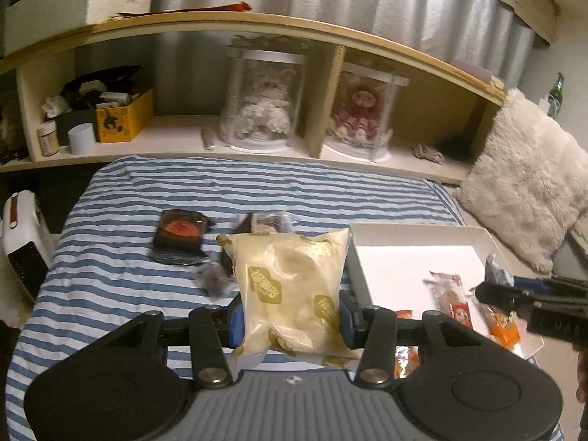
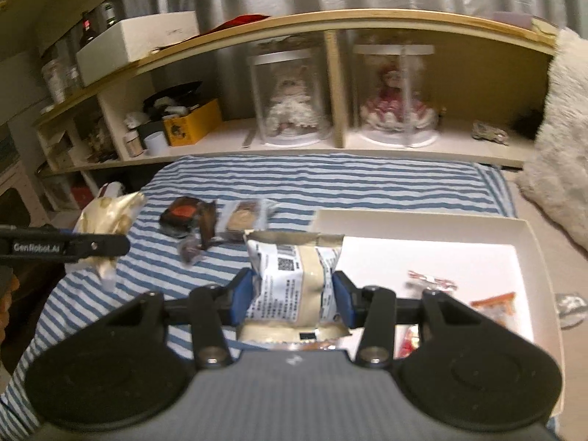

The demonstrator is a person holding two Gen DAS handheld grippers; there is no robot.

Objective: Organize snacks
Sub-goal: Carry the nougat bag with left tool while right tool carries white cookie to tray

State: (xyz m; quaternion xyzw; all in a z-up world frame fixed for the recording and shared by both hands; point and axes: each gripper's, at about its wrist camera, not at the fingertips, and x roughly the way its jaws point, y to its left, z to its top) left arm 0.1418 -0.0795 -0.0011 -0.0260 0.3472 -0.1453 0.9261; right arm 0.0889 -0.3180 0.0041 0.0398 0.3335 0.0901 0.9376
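Note:
My left gripper [image 1: 292, 318] is shut on a cream snack packet [image 1: 294, 286] with gold labels, held above the striped bed. My right gripper [image 2: 294, 303] is shut on a second packet [image 2: 292, 281], its white printed back with a barcode facing me. From the right wrist view the left gripper [image 2: 110, 248] and its cream packet [image 2: 110, 217] show at the far left. A white box [image 1: 415, 253] lies at the right on the bed, with small red and orange snack packets [image 1: 454, 299] inside. Dark snack packets [image 1: 180, 237] lie on the bedspread beyond the grippers.
A wooden shelf unit [image 1: 235, 25] runs along the head of the bed, holding two dolls in clear cases [image 1: 266, 103], a yellow box [image 1: 125, 115] and a white cup [image 1: 81, 137]. A fluffy white pillow [image 1: 525, 180] leans at the right. A white appliance [image 1: 22, 239] stands left of the bed.

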